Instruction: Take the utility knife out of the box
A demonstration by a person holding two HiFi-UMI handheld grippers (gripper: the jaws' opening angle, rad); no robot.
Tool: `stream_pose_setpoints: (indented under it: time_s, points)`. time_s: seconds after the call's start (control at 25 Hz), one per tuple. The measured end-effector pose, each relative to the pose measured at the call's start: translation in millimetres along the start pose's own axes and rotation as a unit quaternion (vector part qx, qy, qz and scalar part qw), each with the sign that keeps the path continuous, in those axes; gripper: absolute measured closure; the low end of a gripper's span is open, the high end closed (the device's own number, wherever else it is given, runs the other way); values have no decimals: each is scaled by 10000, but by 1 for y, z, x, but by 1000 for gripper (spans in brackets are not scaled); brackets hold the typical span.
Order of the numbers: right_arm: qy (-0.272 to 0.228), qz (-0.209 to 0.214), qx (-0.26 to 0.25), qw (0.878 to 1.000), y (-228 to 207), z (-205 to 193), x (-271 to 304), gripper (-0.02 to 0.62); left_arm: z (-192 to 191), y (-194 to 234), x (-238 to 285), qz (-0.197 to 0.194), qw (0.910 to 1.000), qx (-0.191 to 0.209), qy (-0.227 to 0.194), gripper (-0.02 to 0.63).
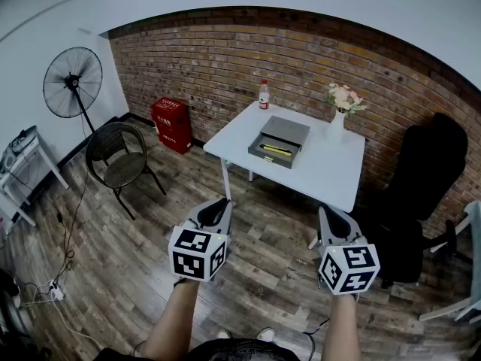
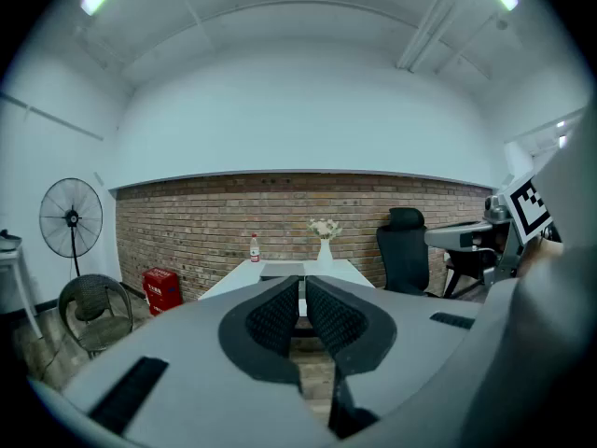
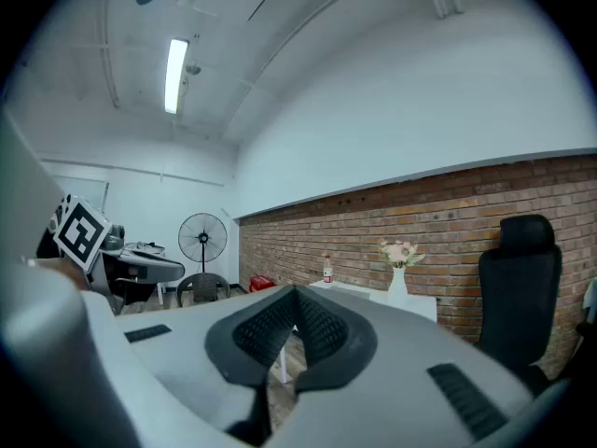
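A grey open box (image 1: pixel 279 142) lies on the white table (image 1: pixel 331 173) across the room, its lid propped at the back. Inside it lies the yellow utility knife (image 1: pixel 276 150). My left gripper (image 1: pixel 219 209) and right gripper (image 1: pixel 331 218) are held side by side over the wooden floor, well short of the table. Both are shut with nothing between the pads. In the left gripper view the left gripper (image 2: pixel 301 288) points at the table (image 2: pixel 244 271) and the box (image 2: pixel 282 271) far ahead. The right gripper (image 3: pixel 292 299) points towards the table (image 3: pixel 415 303).
On the table stand a bottle with a red label (image 1: pixel 264 95) and a white vase of flowers (image 1: pixel 337 116). A black office chair (image 1: pixel 425 183) is to the table's right. At the left are a wicker chair (image 1: pixel 119 160), a standing fan (image 1: pixel 73 80) and a red crate (image 1: pixel 171 124).
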State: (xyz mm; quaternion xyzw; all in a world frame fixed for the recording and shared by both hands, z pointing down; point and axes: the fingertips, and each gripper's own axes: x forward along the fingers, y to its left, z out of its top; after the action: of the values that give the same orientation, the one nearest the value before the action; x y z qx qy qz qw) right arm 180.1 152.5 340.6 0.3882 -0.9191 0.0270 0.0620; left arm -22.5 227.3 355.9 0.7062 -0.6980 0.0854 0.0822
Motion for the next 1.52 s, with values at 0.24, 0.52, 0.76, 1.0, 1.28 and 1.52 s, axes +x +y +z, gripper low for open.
stream_pose_setpoints:
  time_s: [0.24,0.52,0.76,1.0,1.28,1.52]
  points:
    - [11,13,140,9999,-21,-3,-2,577,8,-13,12,29,9999,-22,-109,563]
    - [15,148,78,9999,-45,0,-1,577,6,-33,33,-19,9998,-165,-97,561]
    - [53,205,92,9997,-58,-6,7,577,5,-41,52,-106,9999,-120,-11,497]
    - [119,157,75,9998,-70,-12,30,577,2,-24,79,-105,9998,-182,-23,479]
    - [203,-30,68,9998,-77,-13,82,577,6,11,129,-305,9993,-216,-57,455]
    - [241,-266,105,9993,-76,-4,134,577,19,55,175,-491,9986,-142,-116,436]
